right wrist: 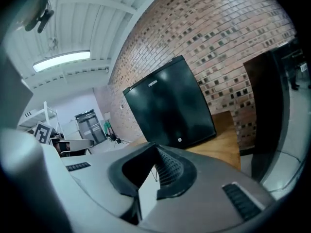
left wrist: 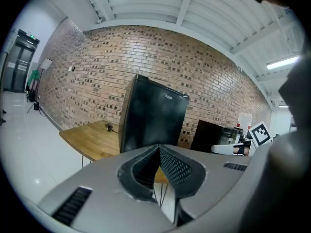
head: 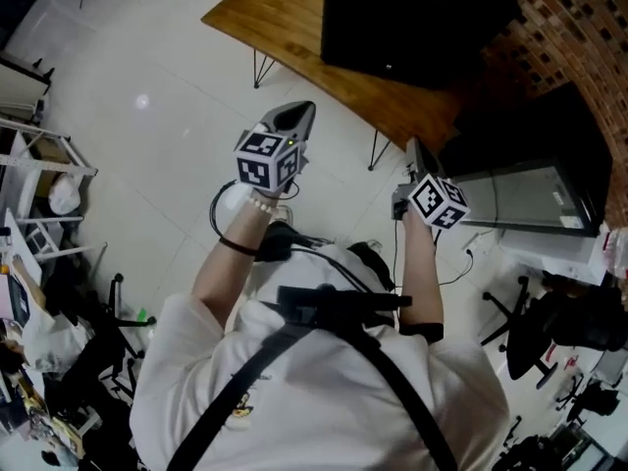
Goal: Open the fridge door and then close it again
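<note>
Fridge: black mini fridge (head: 412, 13), door shut, on wooden table (head: 294, 27), back to brick wall (head: 569, 27).
Left gripper: left gripper (head: 297, 114) in front of fridge, well apart from it, toward its left-front corner. Jaws clenched tip to tip, nothing betw. them.
Right gripper: right gripper (head: 410, 150) also in front of fridge, well apart, nearer its right-front corner. Jaws pressed together, empty.
Step in hand: approach, by my read. Neither gripper touches the door; opening not begun.
Door details: no handle shows in any view. Brand print near top of door, small round mark (right wrist: 180, 141) low on it. Hinge side: can't tell.
Do it well:
- Find the free edge of the door first and go for that side, not the hinge side.
- Spread the jaws of one gripper before reaching the fridge. As they are, they can only push, not hook or pinch an edge.
- Grip the door edge or lip near mid-height and pull along the door's arc, not straight back.
- Likely worth resting the other gripper on fridge top or side, since a small fridge may slide on the table when the seal resists.
Closing: push flat on door face w/ jaws together until the seal seats.
Risk: tugging too hard could drag fridge toward table edge.
</note>
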